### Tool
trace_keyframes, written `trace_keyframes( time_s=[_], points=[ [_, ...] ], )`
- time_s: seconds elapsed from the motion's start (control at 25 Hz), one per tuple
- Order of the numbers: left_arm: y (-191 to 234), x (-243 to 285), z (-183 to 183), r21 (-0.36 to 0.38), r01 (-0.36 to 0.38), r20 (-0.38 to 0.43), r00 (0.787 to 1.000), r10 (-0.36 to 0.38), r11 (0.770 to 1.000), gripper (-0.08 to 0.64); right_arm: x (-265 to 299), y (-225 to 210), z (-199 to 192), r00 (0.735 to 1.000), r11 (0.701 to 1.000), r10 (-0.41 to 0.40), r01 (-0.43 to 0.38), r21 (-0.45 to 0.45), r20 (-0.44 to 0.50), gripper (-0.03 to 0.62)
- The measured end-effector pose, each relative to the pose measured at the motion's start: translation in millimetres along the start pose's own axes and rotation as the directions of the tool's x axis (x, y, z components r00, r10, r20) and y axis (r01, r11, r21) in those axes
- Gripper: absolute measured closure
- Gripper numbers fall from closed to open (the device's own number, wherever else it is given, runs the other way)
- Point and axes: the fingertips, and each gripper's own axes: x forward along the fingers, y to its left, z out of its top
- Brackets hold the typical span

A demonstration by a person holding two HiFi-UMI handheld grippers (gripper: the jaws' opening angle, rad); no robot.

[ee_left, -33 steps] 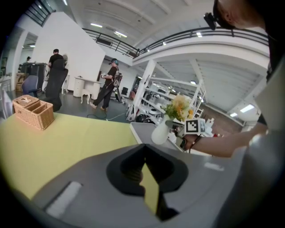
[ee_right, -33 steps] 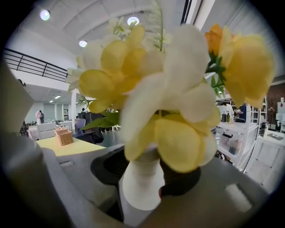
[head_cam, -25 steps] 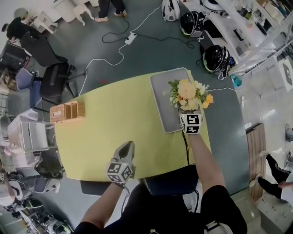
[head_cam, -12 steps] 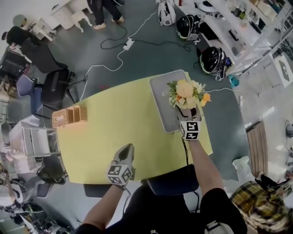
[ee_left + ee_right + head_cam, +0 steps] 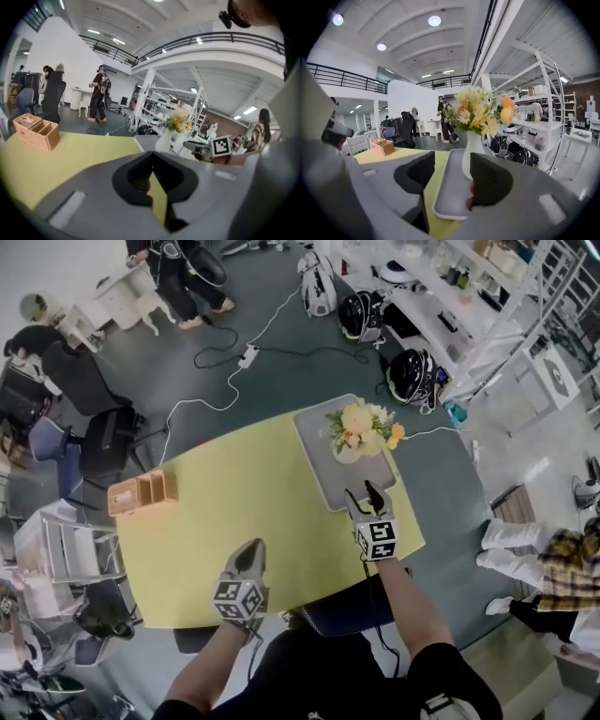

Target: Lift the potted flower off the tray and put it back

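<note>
The potted flower (image 5: 359, 427), yellow and orange blooms in a white vase (image 5: 472, 161), stands upright on the grey tray (image 5: 323, 460) at the far right of the yellow table (image 5: 234, 493). My right gripper (image 5: 365, 491) hovers over the tray's near edge, a short way back from the vase. It is open; its jaws have just been closing with nothing between them. In the right gripper view the vase shows beyond the gap between the pads. My left gripper (image 5: 251, 554) is shut and empty over the table's near side, far from the tray (image 5: 146, 140).
A wicker basket (image 5: 141, 493) sits at the table's left end. Beyond the table are a floor cable with a power strip (image 5: 248, 354), office chairs (image 5: 80, 442), standing people (image 5: 183, 277) and shelves with helmets (image 5: 412, 376).
My right gripper has let go of the vase and drawn back toward me; the flower stays on the tray. My left gripper has risen a little.
</note>
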Motion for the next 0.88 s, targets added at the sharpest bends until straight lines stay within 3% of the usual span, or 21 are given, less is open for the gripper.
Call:
trace_keyframes(
  time_s=[0.32,0.56,0.88],
  points=[
    [-18.9,-54.2,25.2,0.044,0.064,0.065,0.996,-0.067,0.997,0.552,-92.7,89.7,70.5,0.993,0.997,0.072,-0.071,-0.011,0.089,0.499],
    [-29.1,-103.6,40.0,0.071,0.105,0.112,0.987,-0.113,0.992,0.552,-154.2,169.7,107.5,0.977,0.986,0.158,-0.149,-0.072,0.143,0.500],
    [-31.3,-174.1,45.7,0.104,0.132,0.174,0.973,-0.149,0.986,0.552,-213.6,234.2,116.0,0.973,0.987,0.158,-0.153,-0.044,0.167,0.546]
  ],
)
